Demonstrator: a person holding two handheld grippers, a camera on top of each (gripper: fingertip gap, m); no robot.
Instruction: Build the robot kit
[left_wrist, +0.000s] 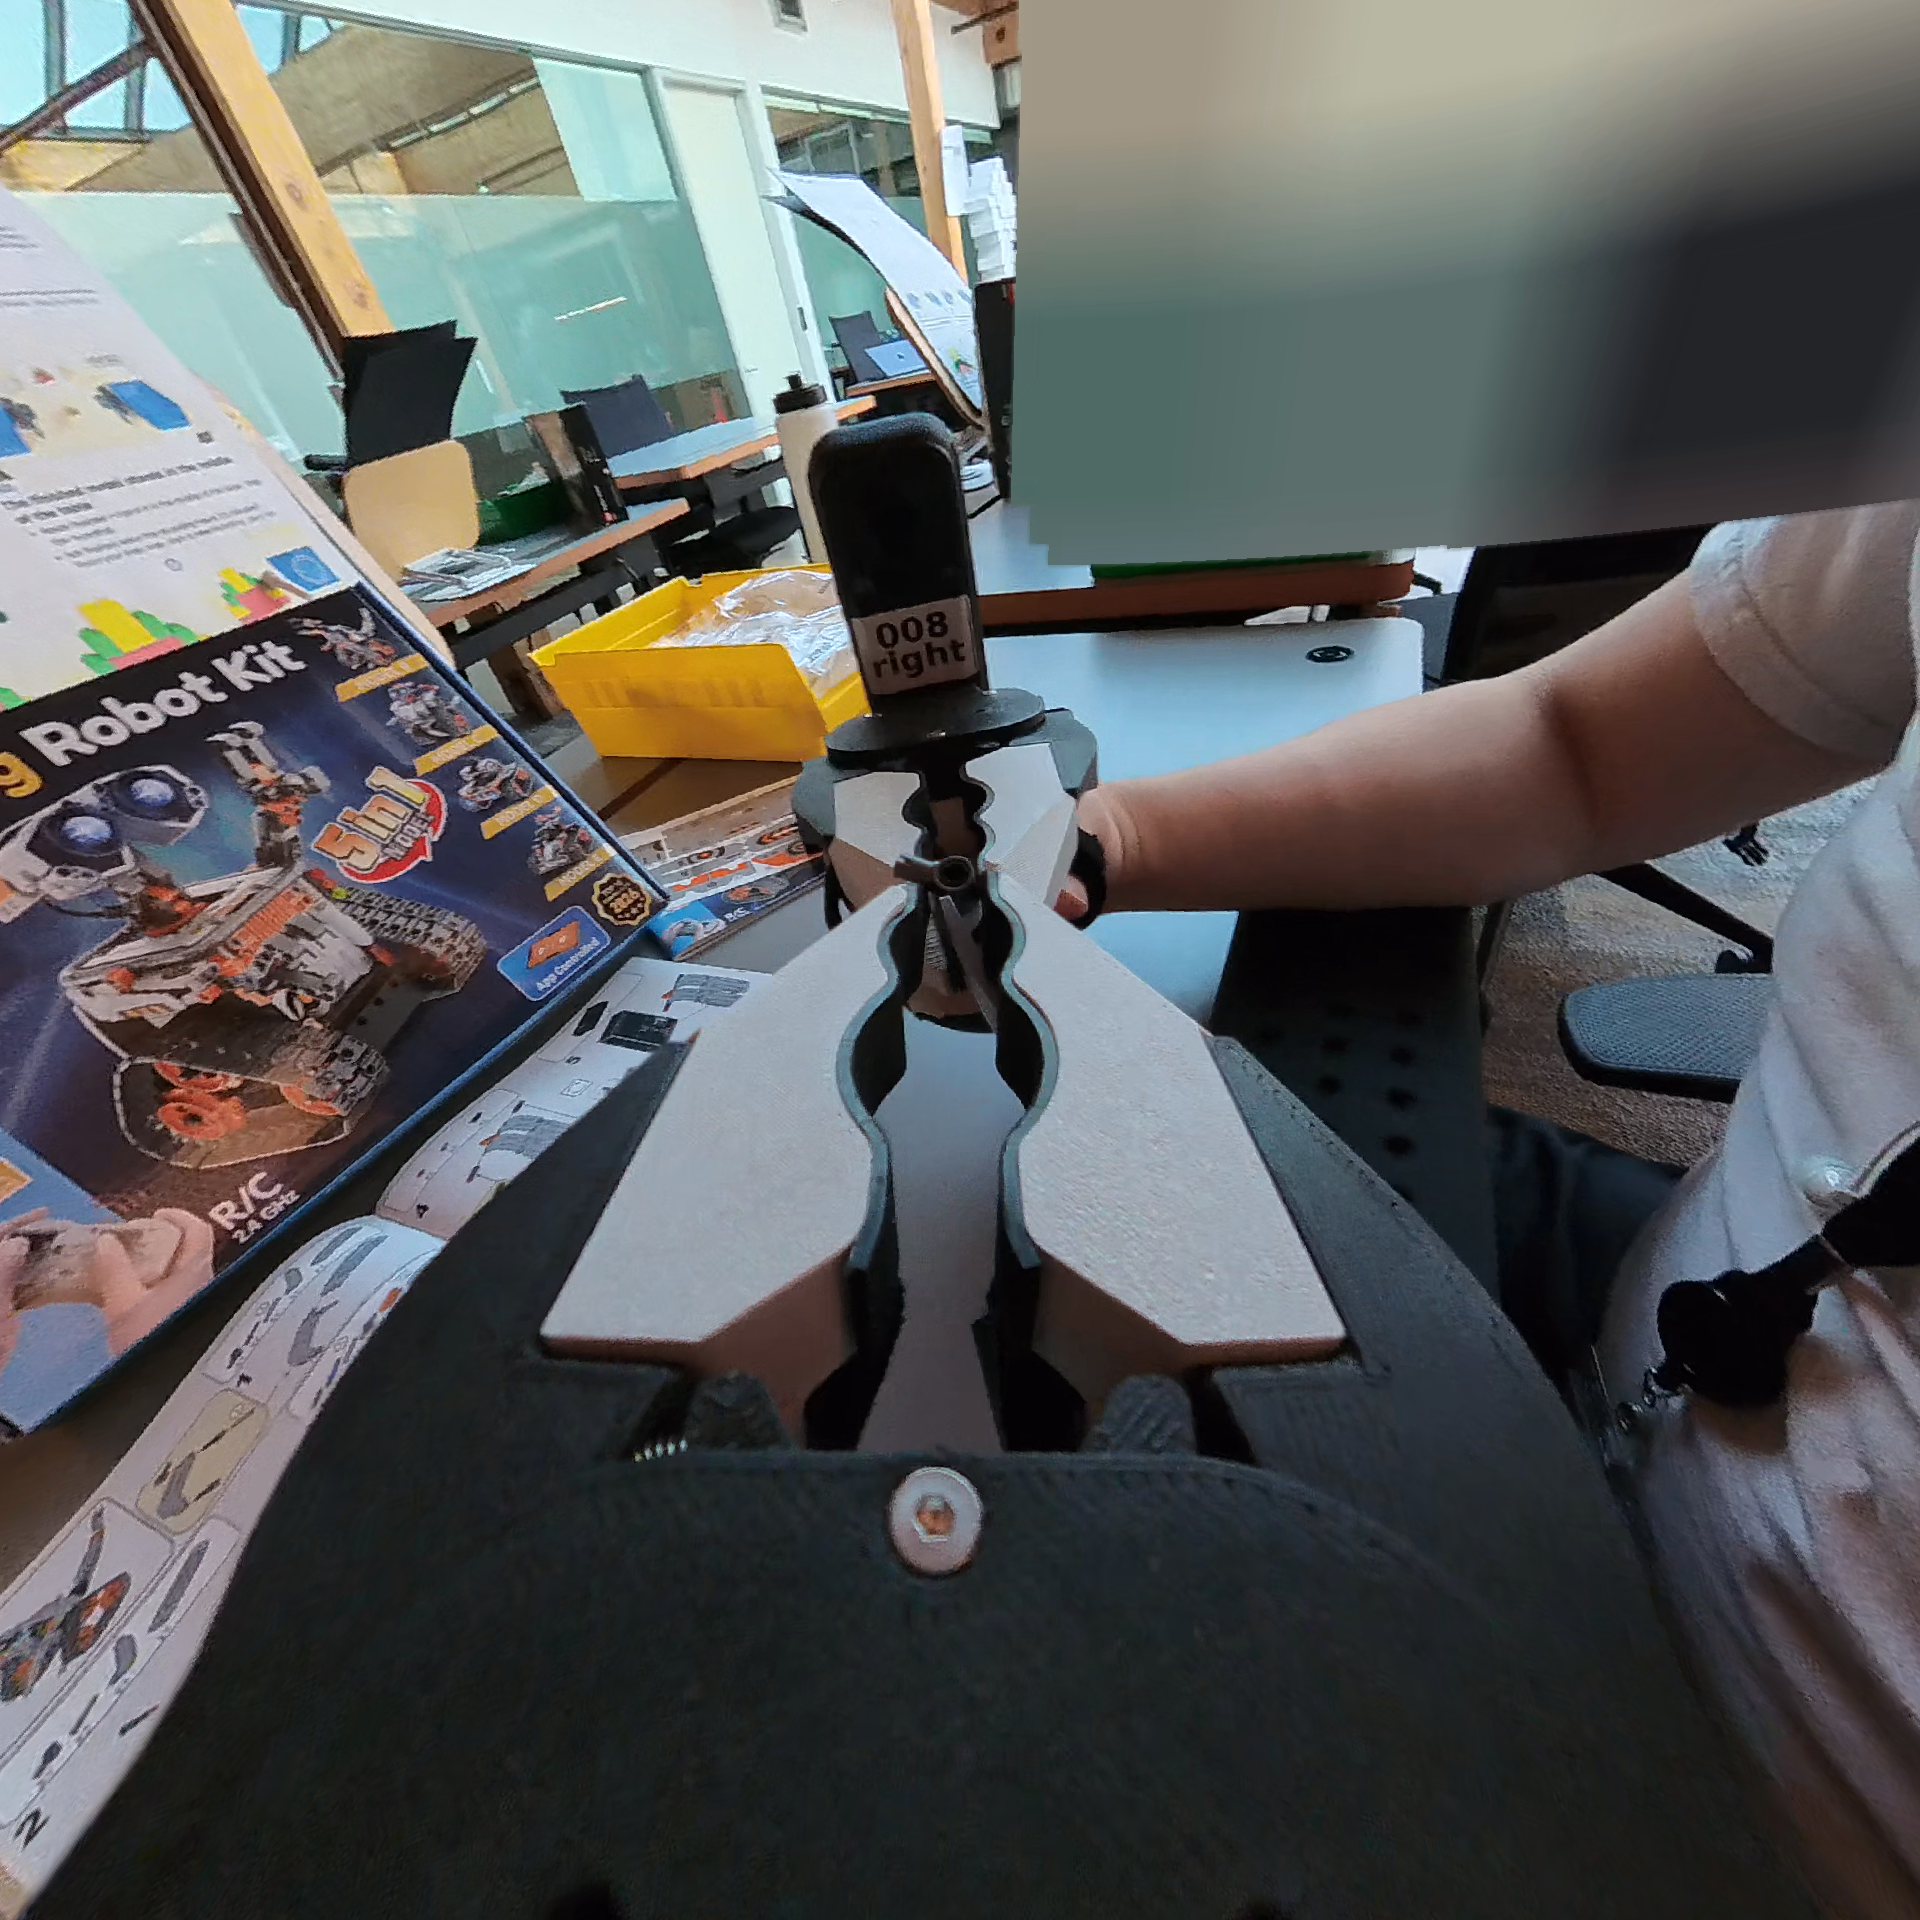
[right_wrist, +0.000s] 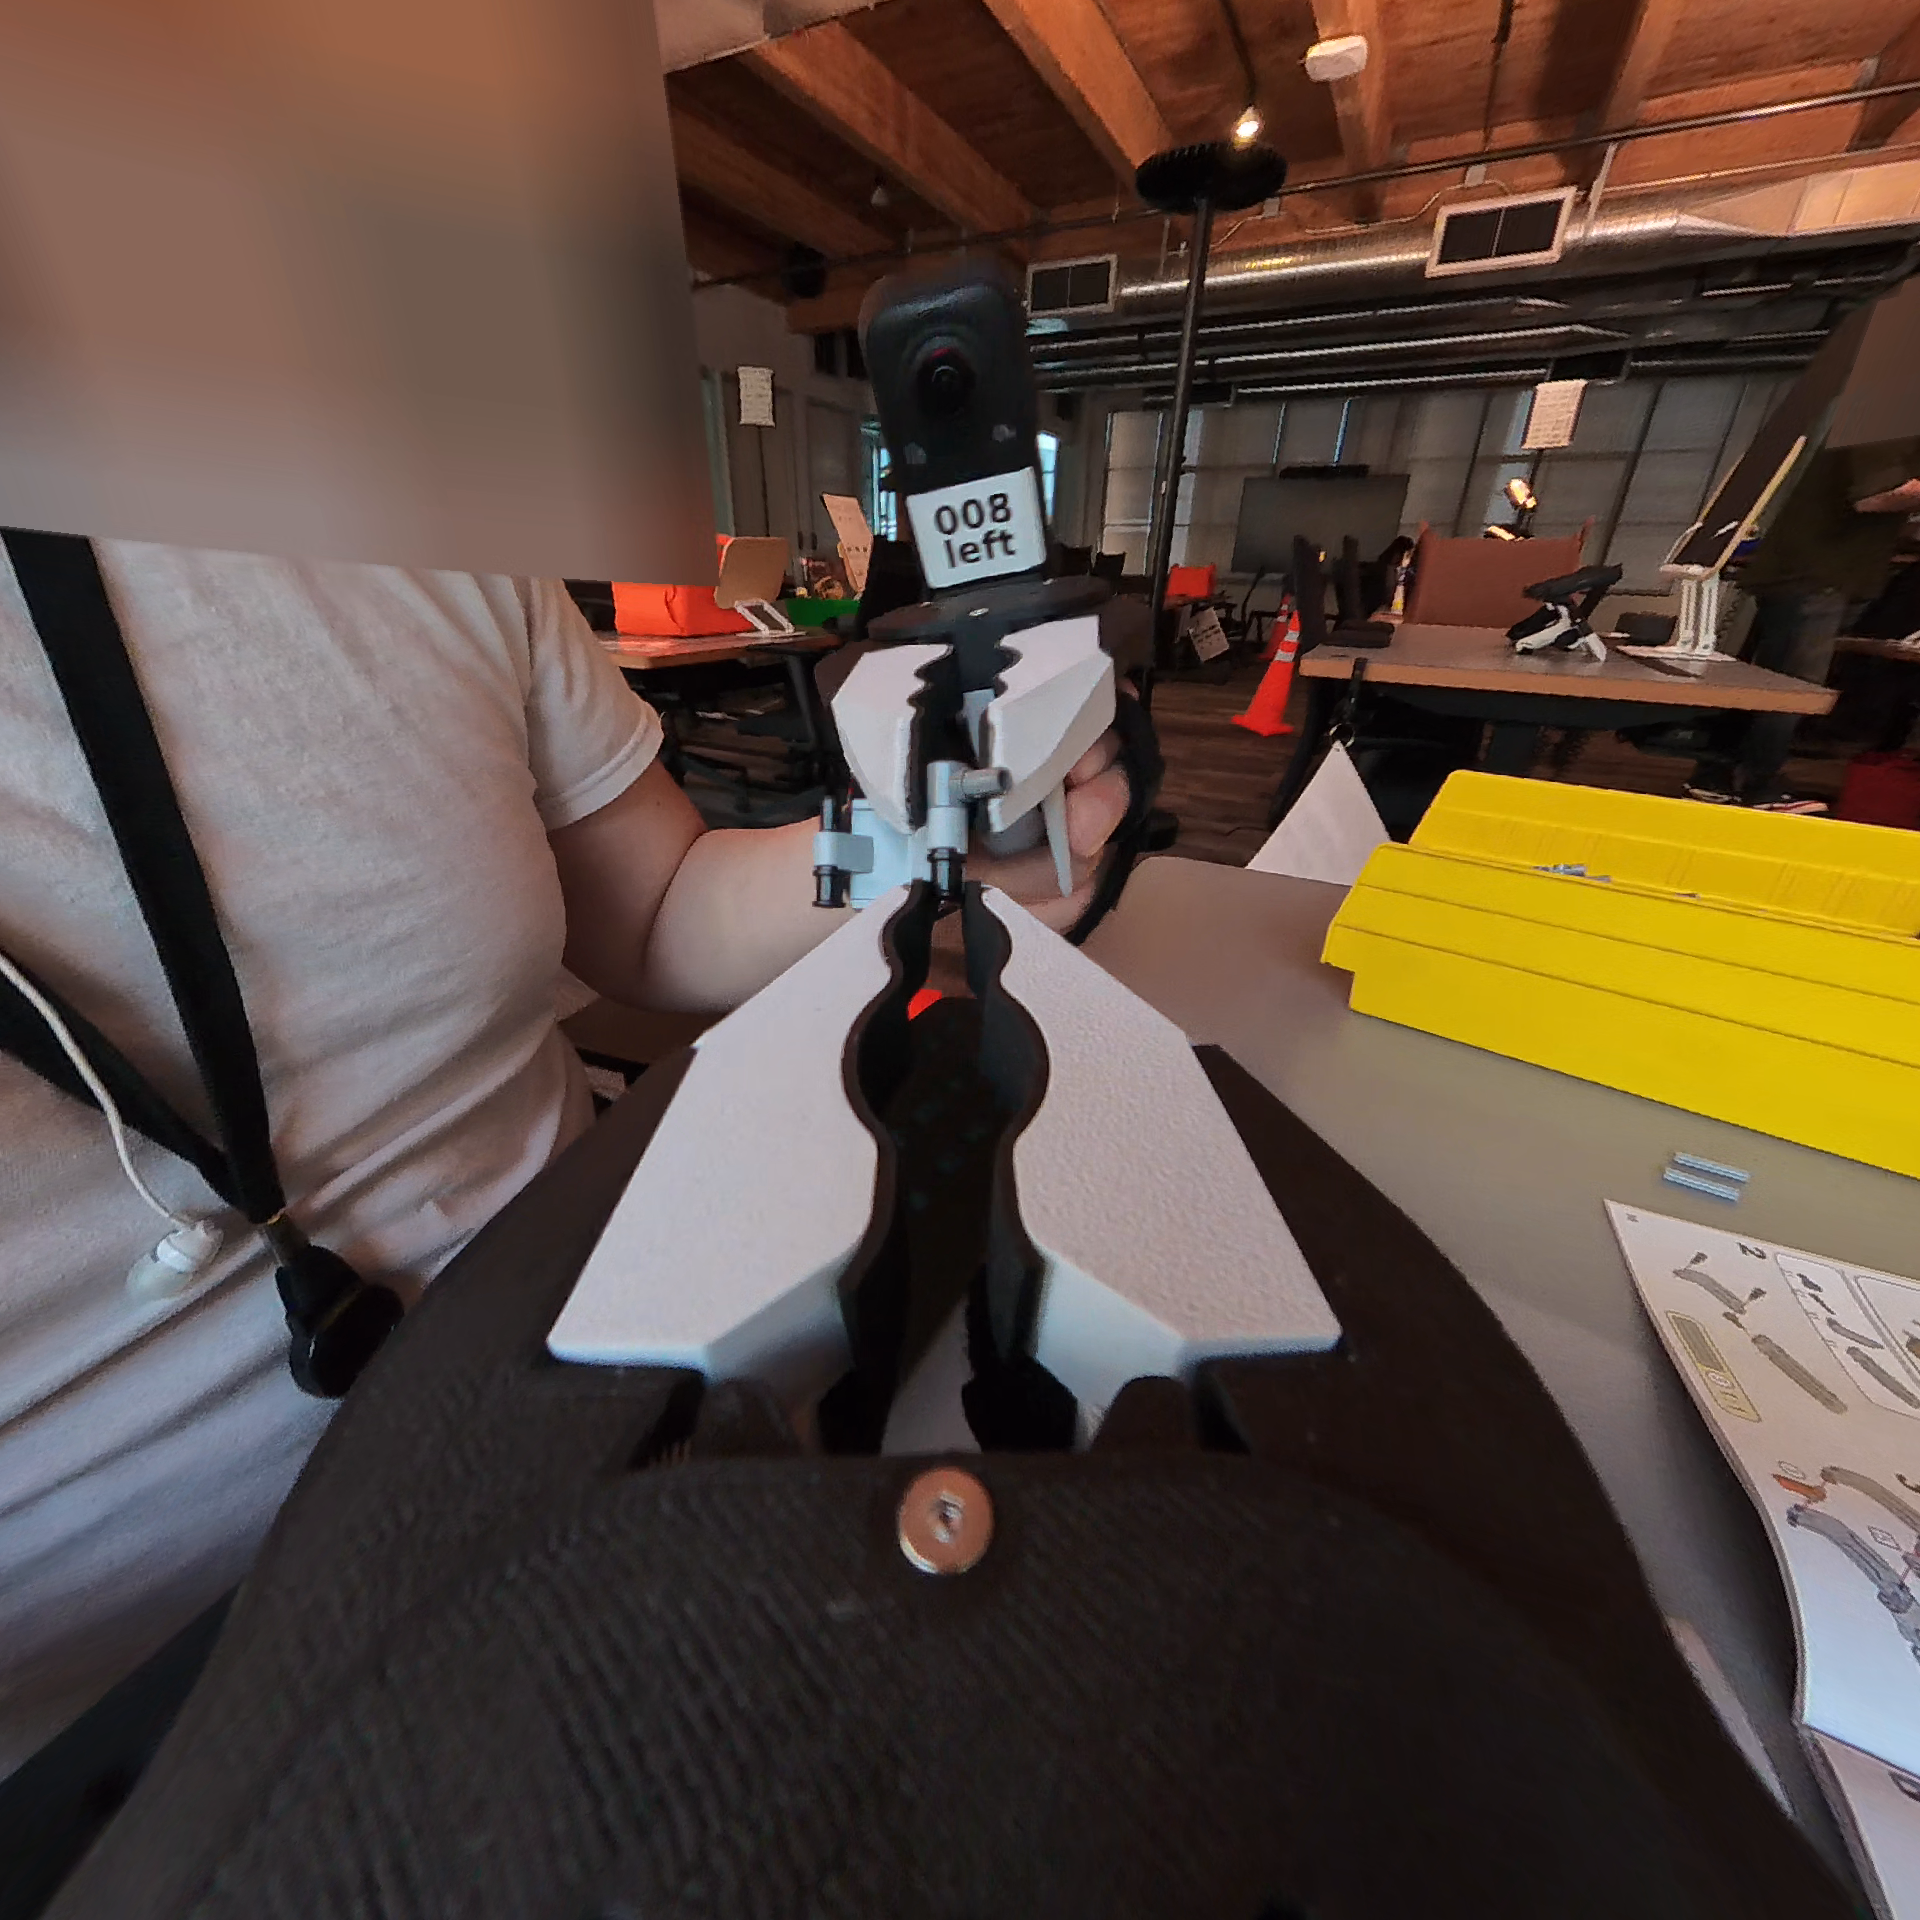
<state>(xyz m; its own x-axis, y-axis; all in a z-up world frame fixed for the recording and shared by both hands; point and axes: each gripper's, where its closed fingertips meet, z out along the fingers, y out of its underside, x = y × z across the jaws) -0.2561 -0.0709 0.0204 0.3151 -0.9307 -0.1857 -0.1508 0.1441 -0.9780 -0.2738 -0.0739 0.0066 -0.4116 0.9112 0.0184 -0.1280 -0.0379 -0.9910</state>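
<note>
Both grippers held tip to tip above the bench, facing each other. Left gripper (left_wrist: 940, 914) claw together, clamped on a small grey connector assembly (right_wrist: 935, 821) with black pins. In the right wrist view its main grey piece stands upright, long axis vertical, pins pointing down, a short stub pointing right. Right gripper (right_wrist: 940, 904) claw nearly together, clamped on a thin black axle (right_wrist: 1184, 436). The axle runs near vertical, tilted slightly right, with a black gear (right_wrist: 1210, 171) at its top end. The two parts meet at the tips, contact unclear. Yellow bin (right_wrist: 1621, 966) sits at the bench's far right; instruction sheet (right_wrist: 1787, 1455) near the right edge; kit box (left_wrist: 260, 935) stands left.
</note>
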